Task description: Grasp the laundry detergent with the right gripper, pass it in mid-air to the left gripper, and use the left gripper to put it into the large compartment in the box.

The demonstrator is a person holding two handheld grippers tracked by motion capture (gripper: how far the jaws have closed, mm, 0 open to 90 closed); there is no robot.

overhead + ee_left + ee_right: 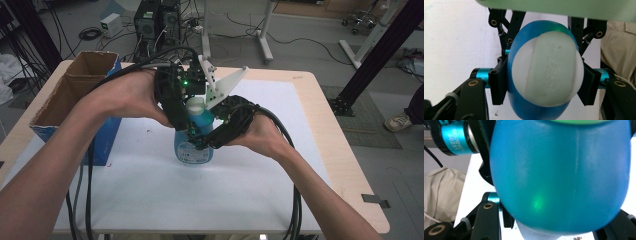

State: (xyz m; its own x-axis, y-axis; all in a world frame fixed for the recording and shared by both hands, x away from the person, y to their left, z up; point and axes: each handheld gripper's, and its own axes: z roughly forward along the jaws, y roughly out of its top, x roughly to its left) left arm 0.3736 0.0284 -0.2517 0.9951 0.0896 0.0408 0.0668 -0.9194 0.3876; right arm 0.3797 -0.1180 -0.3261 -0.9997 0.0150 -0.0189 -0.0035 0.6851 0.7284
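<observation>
A blue bottle (194,151) with a white cap (196,106) stands upright on the white mat (260,175), near the middle of the table. My left gripper (186,117) comes down from above and is shut on the bottle's top; in the left gripper view (544,83) its black pads (498,83) press both sides under the white cap (546,72). My right gripper (212,136) reaches in from the right and holds the body lower down. In the right gripper view (559,227) the blue bottle (559,175) sits close between its jaws.
An open cardboard box (75,92) with a blue side stands at the table's left edge. Computer towers (157,22) and cables lie on the floor behind the table. Black cables trail from both grippers toward the front edge. Beige cloth (439,190) shows beyond the table.
</observation>
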